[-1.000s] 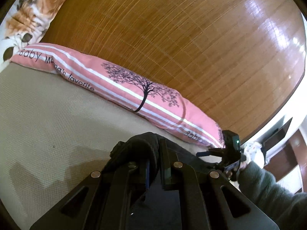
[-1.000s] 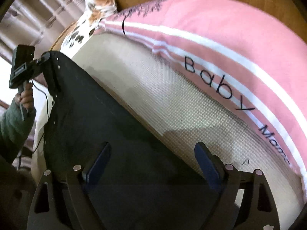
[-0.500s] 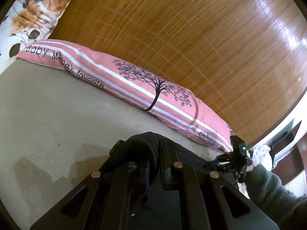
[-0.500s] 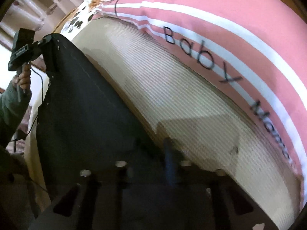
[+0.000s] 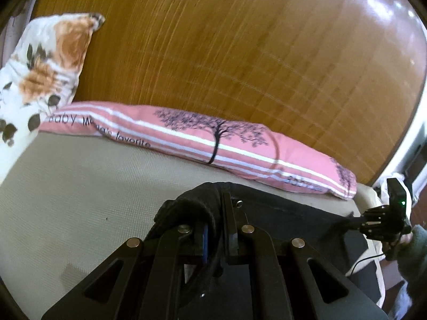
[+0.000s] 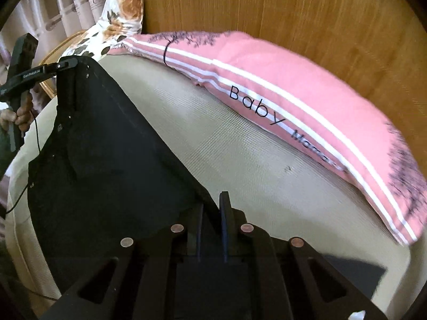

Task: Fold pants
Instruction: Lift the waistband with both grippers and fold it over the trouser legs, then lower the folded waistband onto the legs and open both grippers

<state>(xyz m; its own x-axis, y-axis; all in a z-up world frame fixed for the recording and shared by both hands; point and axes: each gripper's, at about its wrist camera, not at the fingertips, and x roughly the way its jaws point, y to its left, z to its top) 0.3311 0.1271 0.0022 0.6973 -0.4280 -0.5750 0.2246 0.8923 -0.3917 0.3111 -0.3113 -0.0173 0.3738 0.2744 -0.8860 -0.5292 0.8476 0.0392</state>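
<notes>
Black pants (image 6: 106, 160) hang stretched between both grippers above a beige mattress (image 6: 253, 165). My left gripper (image 5: 216, 205) is shut on a bunched corner of the pants (image 5: 192, 202); it also shows in the right wrist view (image 6: 66, 64) at the far left. My right gripper (image 6: 212, 205) is shut on the pants' other corner; it shows in the left wrist view (image 5: 352, 217) at the right, pinching the taut top edge (image 5: 293, 202).
A long pink striped pillow (image 5: 213, 138) lies along the wooden headboard (image 5: 240, 53). A floral pillow (image 5: 42, 66) sits at the left end. Curtains (image 6: 66, 8) hang beyond the bed's corner.
My right gripper has closed on the pants' edge; it was open a second ago. Both grippers have lifted and the pants now hang taut between them.
</notes>
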